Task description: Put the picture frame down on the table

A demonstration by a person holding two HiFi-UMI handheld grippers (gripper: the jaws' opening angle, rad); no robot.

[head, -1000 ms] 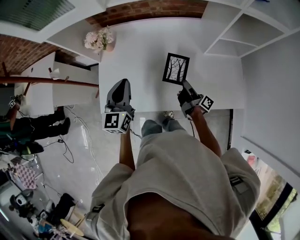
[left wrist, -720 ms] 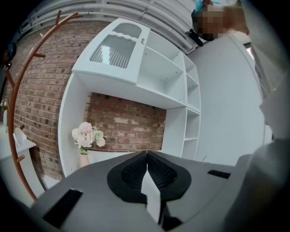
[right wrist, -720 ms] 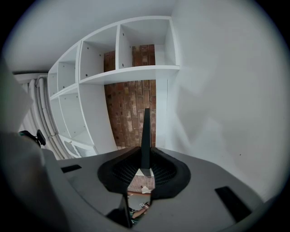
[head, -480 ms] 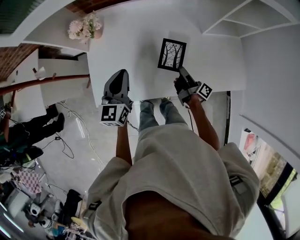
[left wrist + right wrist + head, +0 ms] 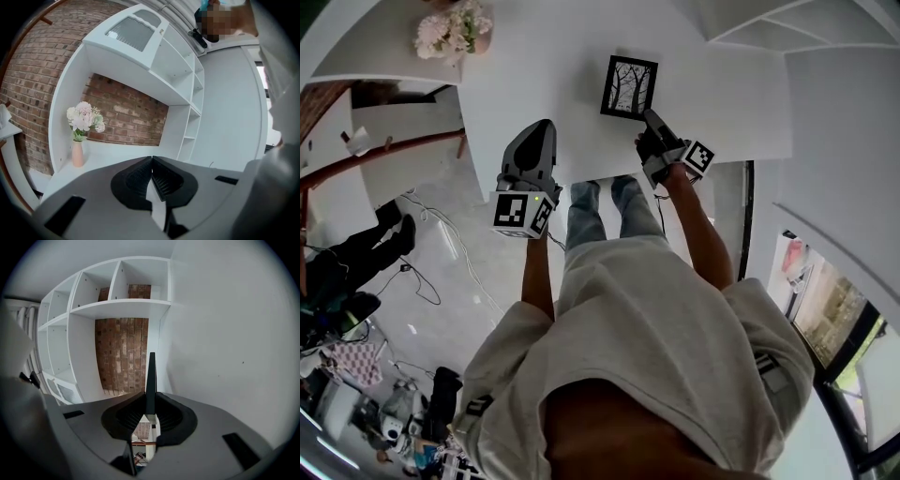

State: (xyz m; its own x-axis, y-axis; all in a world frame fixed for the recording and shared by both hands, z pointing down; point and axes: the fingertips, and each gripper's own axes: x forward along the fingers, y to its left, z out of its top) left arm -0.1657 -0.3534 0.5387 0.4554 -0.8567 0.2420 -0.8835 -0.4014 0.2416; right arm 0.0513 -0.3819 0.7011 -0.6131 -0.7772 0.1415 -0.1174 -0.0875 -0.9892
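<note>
**Fig. Frame held over the table by the right gripper**

The right gripper (image 5: 650, 122) is clamped on the near edge of the black picture frame (image 5: 628, 87). In the right gripper view the frame shows edge-on, rising from between the pads. The frame reaches away from the jaws, with its long side pointing across the white table (image 5: 544, 66) and away from the person. Whether it touches the tabletop cannot be told. The left gripper (image 5: 540, 129) has its jaws together on nothing and hangs well apart to the left, at the table's near edge. Setting the frame down therefore looks like work for the right hand alone.
</note>
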